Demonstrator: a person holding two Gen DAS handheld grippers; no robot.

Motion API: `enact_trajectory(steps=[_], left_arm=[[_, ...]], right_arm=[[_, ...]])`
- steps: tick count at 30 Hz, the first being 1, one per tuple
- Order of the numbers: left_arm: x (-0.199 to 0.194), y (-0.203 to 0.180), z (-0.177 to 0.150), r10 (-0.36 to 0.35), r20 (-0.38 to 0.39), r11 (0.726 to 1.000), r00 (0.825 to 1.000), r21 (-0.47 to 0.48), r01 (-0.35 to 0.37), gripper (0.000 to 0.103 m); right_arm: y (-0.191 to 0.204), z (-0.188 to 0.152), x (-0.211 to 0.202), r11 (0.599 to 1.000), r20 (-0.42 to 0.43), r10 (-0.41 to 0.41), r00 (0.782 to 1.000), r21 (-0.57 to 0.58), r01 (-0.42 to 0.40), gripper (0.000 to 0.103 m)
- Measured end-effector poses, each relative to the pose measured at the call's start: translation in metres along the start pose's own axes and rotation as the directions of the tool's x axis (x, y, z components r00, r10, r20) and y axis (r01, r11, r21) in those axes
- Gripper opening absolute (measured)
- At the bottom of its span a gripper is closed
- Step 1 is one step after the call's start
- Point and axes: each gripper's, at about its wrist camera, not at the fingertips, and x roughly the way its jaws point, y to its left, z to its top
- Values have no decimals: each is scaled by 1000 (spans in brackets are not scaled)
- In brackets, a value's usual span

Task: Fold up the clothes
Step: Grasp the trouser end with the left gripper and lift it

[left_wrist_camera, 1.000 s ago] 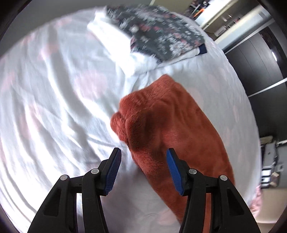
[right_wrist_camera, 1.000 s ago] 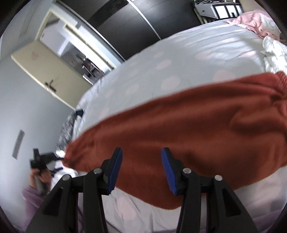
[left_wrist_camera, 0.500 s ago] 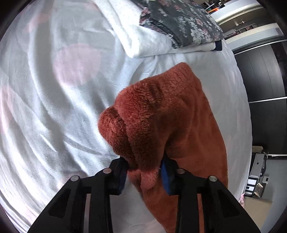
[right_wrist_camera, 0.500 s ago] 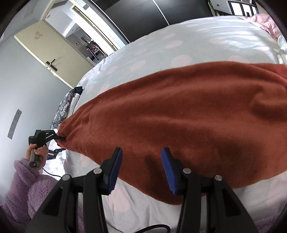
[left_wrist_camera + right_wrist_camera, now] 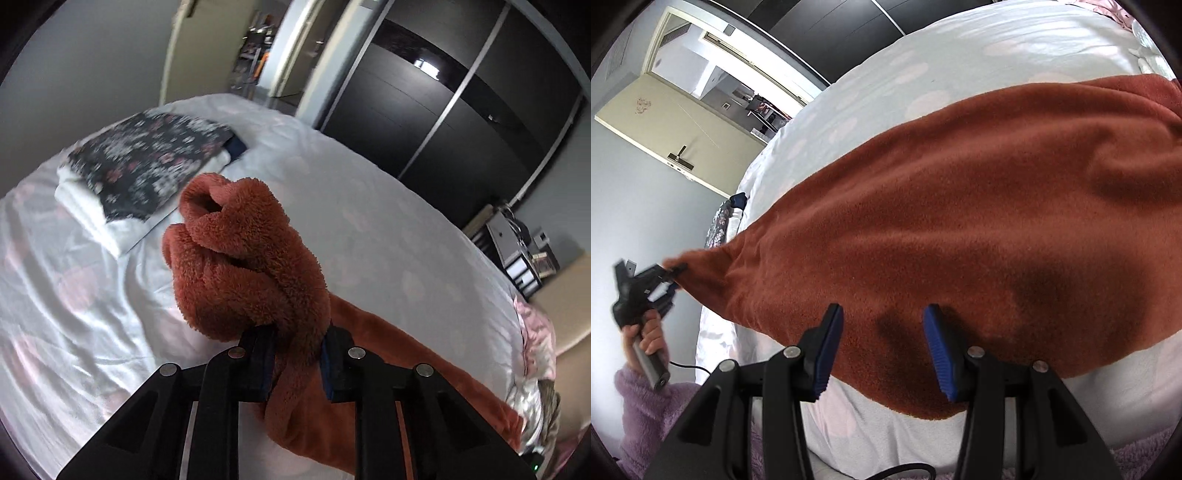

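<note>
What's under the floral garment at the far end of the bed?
The dark floral garment lies on a folded white item, with a navy piece peeking out at its far corner. Anything deeper in that stack is covered; below is the spotted bedsheet.

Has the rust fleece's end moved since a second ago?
Yes. The rust fleece end lay flat on the white bed sheet; the left gripper closed on it, lifting it toward the folded floral stack.
</note>
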Motion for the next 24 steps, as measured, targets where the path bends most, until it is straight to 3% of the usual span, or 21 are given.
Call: enact_trajectory(steps=[4,7,9,13,18,21,24], left_arm=[[-5,-80,-22,-39,-8,974,999,222,40,21],[6,-128,-47,-39,-29,925,999,377,47,21],[21,-153,-68,-16,-59,877,998,479,42,21],[53,-187,-119,85,-105,731,991,682,10,21],[84,-206,-174,213,-116,498,970,867,-6,22],[93,-207,-192,259,-117,409,959,913,1,26],[97,-207,-201,268,-134,371,954,928,26,36]], right_arm=[[0,0,1,1000,9,-27,1000,11,27,44],[-5,0,0,998,17,-45,999,36,44,44],[-9,1,-1,998,18,-44,999,55,43,44],[-14,3,-2,997,20,-43,999,72,42,44],[-18,5,1,996,14,-41,999,83,40,44],[-21,6,1,995,9,-36,999,90,35,44],[-23,7,2,995,5,-32,999,93,32,44]])
